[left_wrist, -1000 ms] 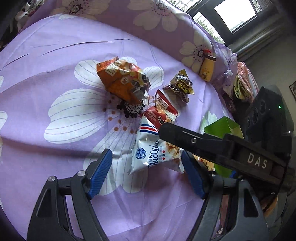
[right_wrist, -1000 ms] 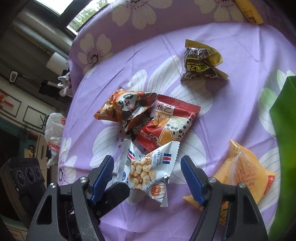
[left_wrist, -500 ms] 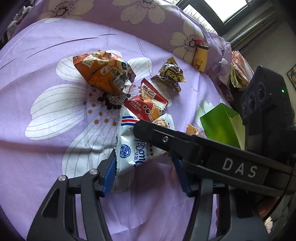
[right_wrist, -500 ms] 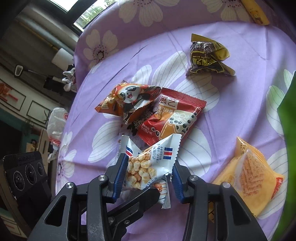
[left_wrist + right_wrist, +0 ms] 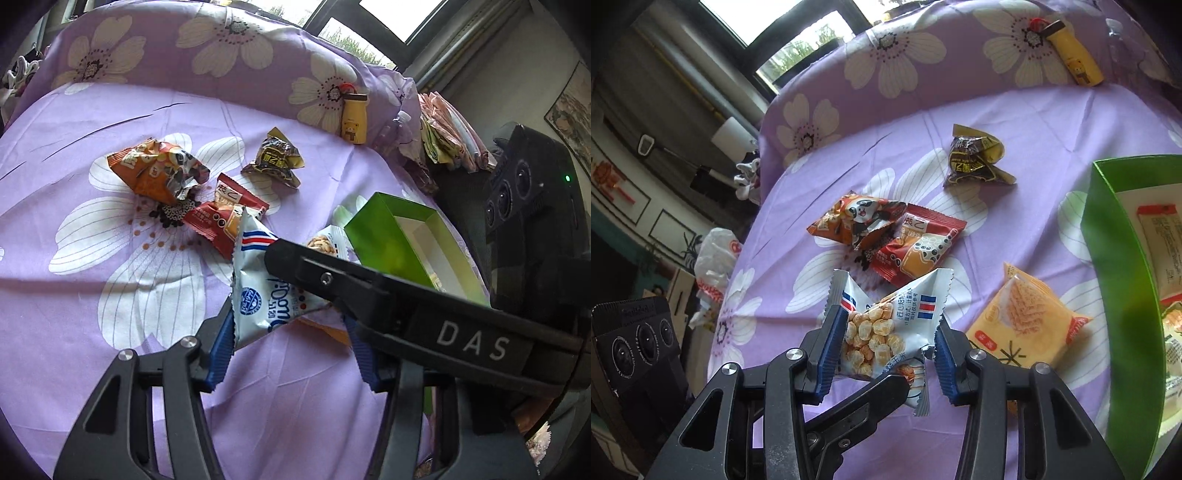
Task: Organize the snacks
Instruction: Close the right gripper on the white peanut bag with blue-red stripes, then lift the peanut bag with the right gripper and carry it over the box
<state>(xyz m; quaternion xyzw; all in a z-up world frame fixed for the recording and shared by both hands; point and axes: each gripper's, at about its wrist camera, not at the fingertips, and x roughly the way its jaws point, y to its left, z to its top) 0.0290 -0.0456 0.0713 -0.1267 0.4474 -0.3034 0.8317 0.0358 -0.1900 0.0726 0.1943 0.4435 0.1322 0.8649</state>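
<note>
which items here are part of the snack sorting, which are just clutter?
Job:
white corn snack packet, held by right gripper
green box
yellow cracker packet
red milk-tea packet
orange panda packet
dark brown packet

Lying about:
yellow bottle
white plastic bag

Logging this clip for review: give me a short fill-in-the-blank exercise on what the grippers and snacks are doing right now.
1. The right gripper is shut on the white-and-blue ____ packet.
2. The box beside the yellow wafer packet is ____ in colour.
3. The panda packet overlaps the ____ packet.

Missing words: corn; green; red
</note>
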